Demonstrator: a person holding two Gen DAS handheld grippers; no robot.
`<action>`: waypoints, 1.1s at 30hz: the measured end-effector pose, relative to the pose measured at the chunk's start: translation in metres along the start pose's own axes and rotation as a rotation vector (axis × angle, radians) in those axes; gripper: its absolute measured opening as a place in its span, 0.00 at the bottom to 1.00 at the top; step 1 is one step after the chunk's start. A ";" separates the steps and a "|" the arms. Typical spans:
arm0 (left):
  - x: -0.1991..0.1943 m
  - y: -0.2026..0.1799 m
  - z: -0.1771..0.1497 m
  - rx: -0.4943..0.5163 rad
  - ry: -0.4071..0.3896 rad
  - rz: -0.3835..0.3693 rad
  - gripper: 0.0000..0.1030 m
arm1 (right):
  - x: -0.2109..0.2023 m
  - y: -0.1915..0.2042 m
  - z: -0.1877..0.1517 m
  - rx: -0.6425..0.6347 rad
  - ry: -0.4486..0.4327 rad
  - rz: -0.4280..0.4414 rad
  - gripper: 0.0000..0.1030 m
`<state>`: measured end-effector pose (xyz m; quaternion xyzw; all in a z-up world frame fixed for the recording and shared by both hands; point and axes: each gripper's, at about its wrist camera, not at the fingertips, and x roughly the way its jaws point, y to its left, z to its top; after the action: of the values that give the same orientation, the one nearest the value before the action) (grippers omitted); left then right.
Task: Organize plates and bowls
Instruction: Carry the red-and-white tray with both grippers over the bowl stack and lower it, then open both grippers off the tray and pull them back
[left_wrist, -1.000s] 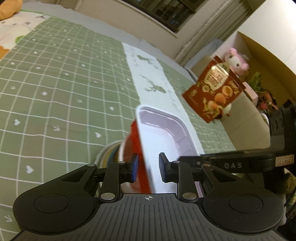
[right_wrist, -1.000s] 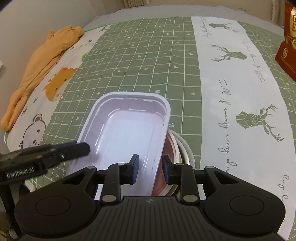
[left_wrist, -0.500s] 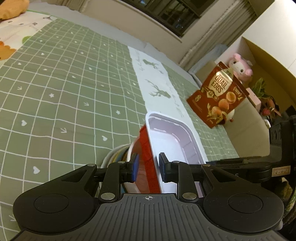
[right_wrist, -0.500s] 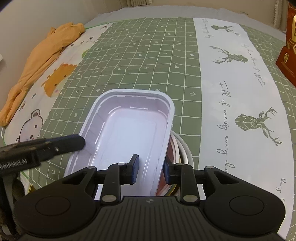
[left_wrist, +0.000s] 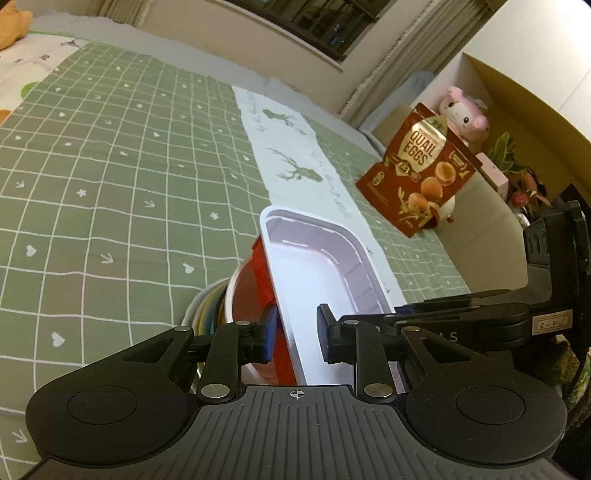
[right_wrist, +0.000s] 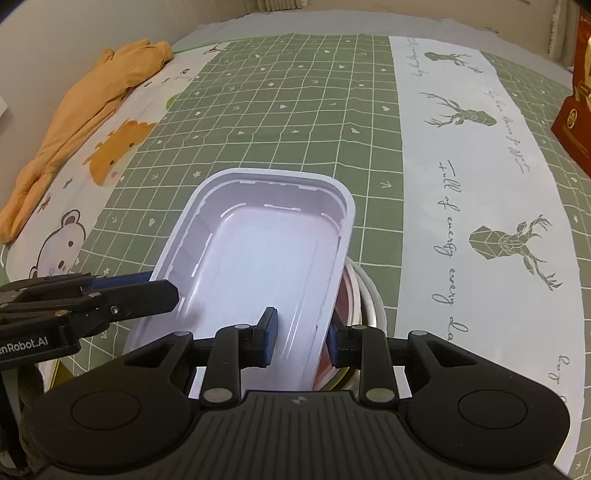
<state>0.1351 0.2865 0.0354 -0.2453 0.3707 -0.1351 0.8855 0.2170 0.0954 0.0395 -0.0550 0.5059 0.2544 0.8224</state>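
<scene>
Both grippers carry a white rectangular tray (left_wrist: 314, 266) (right_wrist: 266, 251) with a red outside, tilted above the bowls. My left gripper (left_wrist: 295, 332) is shut on the tray's left wall, one pad outside and one inside. My right gripper (right_wrist: 301, 332) is shut on the right wall. Under the tray sits a stack of bowls (left_wrist: 236, 295) (right_wrist: 365, 295) on plates (left_wrist: 207, 310), mostly hidden by it. The right gripper's fingers (left_wrist: 443, 306) show at the tray's far side in the left wrist view. In the right wrist view the left gripper's fingers (right_wrist: 147, 291) show at the left rim.
A green checked cloth (left_wrist: 110, 166) with a white deer strip (right_wrist: 461, 147) covers the surface. A red quail-eggs pouch (left_wrist: 417, 173) (right_wrist: 576, 110) stands at the right, by a cardboard box (left_wrist: 480, 229) and a pink plush toy (left_wrist: 461, 110). An orange cloth (right_wrist: 85, 107) lies far left.
The tray has drifted slightly over the stack, still in both grippers. Both grips look the same as before.
</scene>
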 end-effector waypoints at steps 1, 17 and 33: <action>0.000 0.000 0.000 -0.002 0.002 0.000 0.24 | 0.000 0.000 0.000 -0.001 0.000 0.001 0.26; -0.012 -0.001 -0.001 -0.020 -0.050 0.026 0.24 | -0.007 -0.006 -0.006 0.011 -0.034 0.018 0.26; -0.056 -0.053 -0.117 0.054 -0.442 0.236 0.24 | -0.101 -0.014 -0.100 -0.096 -0.538 -0.025 0.41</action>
<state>0.0088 0.2268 0.0260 -0.2002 0.1904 0.0163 0.9609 0.1075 0.0115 0.0760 -0.0306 0.2560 0.2734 0.9267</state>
